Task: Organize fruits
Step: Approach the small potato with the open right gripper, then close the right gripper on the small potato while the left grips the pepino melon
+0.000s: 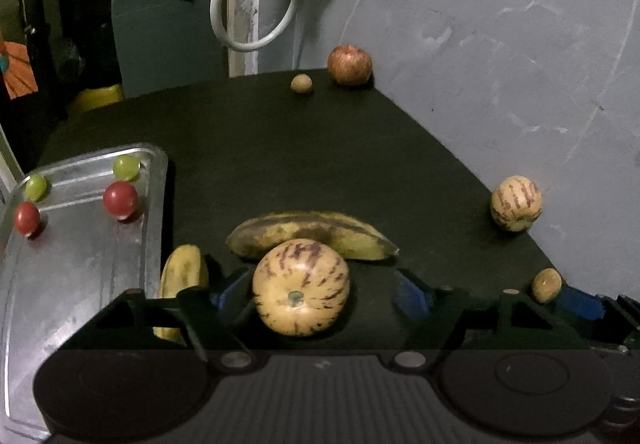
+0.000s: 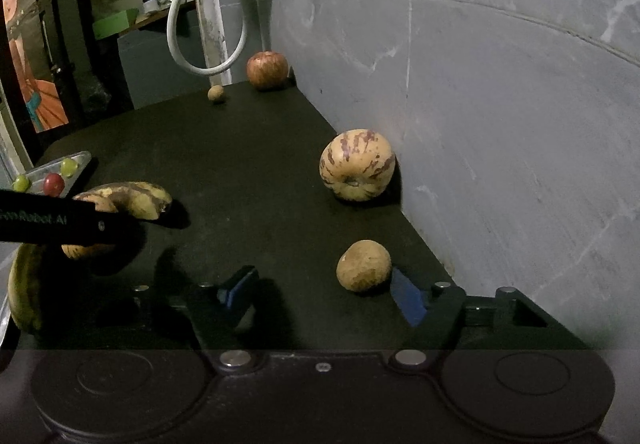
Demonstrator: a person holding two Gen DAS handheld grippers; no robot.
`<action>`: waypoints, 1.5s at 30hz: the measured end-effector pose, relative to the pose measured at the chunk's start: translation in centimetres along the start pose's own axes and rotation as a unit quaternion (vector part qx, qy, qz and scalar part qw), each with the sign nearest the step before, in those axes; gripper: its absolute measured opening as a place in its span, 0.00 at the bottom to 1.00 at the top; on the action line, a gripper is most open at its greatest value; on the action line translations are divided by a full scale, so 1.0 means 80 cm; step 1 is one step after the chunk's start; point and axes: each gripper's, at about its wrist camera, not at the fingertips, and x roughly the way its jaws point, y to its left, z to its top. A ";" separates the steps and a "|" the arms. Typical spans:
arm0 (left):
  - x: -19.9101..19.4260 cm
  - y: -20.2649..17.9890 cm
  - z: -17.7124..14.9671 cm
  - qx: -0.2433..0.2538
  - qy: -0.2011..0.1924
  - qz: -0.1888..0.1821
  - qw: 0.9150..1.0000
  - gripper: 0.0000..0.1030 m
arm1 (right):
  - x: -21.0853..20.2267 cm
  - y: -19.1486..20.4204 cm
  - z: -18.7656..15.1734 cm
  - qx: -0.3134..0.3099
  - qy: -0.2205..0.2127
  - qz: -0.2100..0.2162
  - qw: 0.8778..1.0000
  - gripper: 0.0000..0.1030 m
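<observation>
A pale, purple-striped round fruit (image 1: 301, 286) lies on the dark table between the blue pads of my left gripper (image 1: 320, 292); the jaws stand apart from it on both sides, open. Just behind it lies a spotted banana (image 1: 312, 234), and a second banana (image 1: 182, 280) rests against the metal tray (image 1: 80, 284). In the right wrist view, a small brown fruit (image 2: 363, 265) sits between the fingers of my right gripper (image 2: 324, 292), close to the right pad (image 2: 408, 300) and far from the left one. That gripper is open too.
The tray holds two red fruits (image 1: 120, 198) and two green ones (image 1: 126, 167). A second striped fruit (image 2: 356, 164) rests against the grey wall (image 2: 500, 124). An apple (image 1: 349, 65) and a small brown fruit (image 1: 301, 83) sit at the far edge. A white cable loop (image 1: 256, 4) hangs behind.
</observation>
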 end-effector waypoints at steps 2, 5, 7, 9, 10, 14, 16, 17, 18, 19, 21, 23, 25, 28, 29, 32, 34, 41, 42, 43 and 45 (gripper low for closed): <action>0.003 0.001 -0.001 -0.003 0.005 0.001 1.000 0.72 | 0.000 0.000 0.000 0.000 -0.002 0.000 1.000 0.68; 0.006 0.002 -0.002 -0.005 0.007 0.005 1.000 0.71 | -0.001 0.000 0.000 0.001 -0.005 -0.001 1.000 0.63; 0.007 0.003 -0.002 -0.008 0.007 0.005 1.000 0.69 | -0.001 0.002 0.000 0.000 -0.007 -0.003 1.000 0.60; 0.009 0.003 -0.003 -0.008 0.009 0.007 1.000 0.67 | -0.001 0.002 0.000 -0.001 -0.007 -0.004 1.000 0.59; 0.010 0.002 -0.003 -0.008 0.010 0.009 1.000 0.67 | 0.000 0.002 0.000 0.000 -0.008 -0.003 1.000 0.58; 0.014 0.002 -0.004 -0.008 0.013 0.013 1.000 0.66 | 0.000 0.000 0.000 -0.002 -0.010 -0.002 1.000 0.54; 0.017 0.003 -0.005 -0.009 0.019 0.015 1.000 0.63 | 0.000 0.000 0.000 -0.003 -0.011 -0.004 1.000 0.50; 0.018 0.003 -0.005 -0.009 0.019 0.016 1.000 0.62 | 0.000 0.000 0.000 -0.003 -0.011 -0.005 1.000 0.49; 0.018 0.002 -0.005 -0.007 0.018 0.017 1.000 0.62 | 0.000 0.000 0.000 -0.004 -0.011 -0.006 1.000 0.47; 0.018 0.001 -0.005 -0.004 0.018 0.018 1.000 0.62 | 0.000 0.000 0.000 -0.004 -0.011 -0.007 1.000 0.45; 0.018 0.000 -0.004 -0.004 0.018 0.019 1.000 0.62 | -0.001 0.000 0.001 -0.004 -0.010 -0.007 1.000 0.43; 0.018 -0.001 -0.005 -0.003 0.017 0.020 1.000 0.61 | -0.002 0.002 0.000 -0.006 -0.010 -0.005 1.000 0.40; 0.018 -0.003 -0.005 0.000 0.015 0.020 1.000 0.61 | -0.002 0.002 0.000 -0.008 -0.010 -0.005 1.000 0.37; 0.017 -0.006 -0.004 0.010 0.012 0.019 1.000 0.56 | -0.003 0.001 0.000 -0.009 -0.008 -0.006 1.000 0.31; 0.017 -0.006 -0.003 0.015 0.013 0.019 1.000 0.55 | -0.003 0.001 0.000 -0.010 -0.008 -0.007 1.000 0.30; 0.018 -0.008 -0.003 0.021 0.014 0.019 0.999 0.55 | -0.003 0.000 0.001 -0.011 -0.005 -0.004 1.000 0.29; 0.017 -0.008 -0.003 0.021 0.014 0.019 0.999 0.55 | -0.004 0.001 0.001 -0.011 -0.004 0.000 1.000 0.29; 0.011 -0.009 -0.009 0.024 0.020 0.007 1.000 0.55 | -0.011 0.005 -0.002 -0.011 0.002 0.017 1.000 0.29; 0.010 -0.009 -0.011 0.023 0.021 0.005 1.000 0.55 | -0.012 0.005 -0.003 -0.010 0.003 0.020 1.000 0.29; 0.009 -0.009 -0.012 0.022 0.022 0.002 1.000 0.55 | -0.013 0.005 -0.003 -0.009 0.004 0.024 1.000 0.29; 0.005 -0.008 -0.015 0.020 0.024 -0.002 0.999 0.55 | -0.016 0.004 -0.005 -0.005 0.007 0.036 0.999 0.29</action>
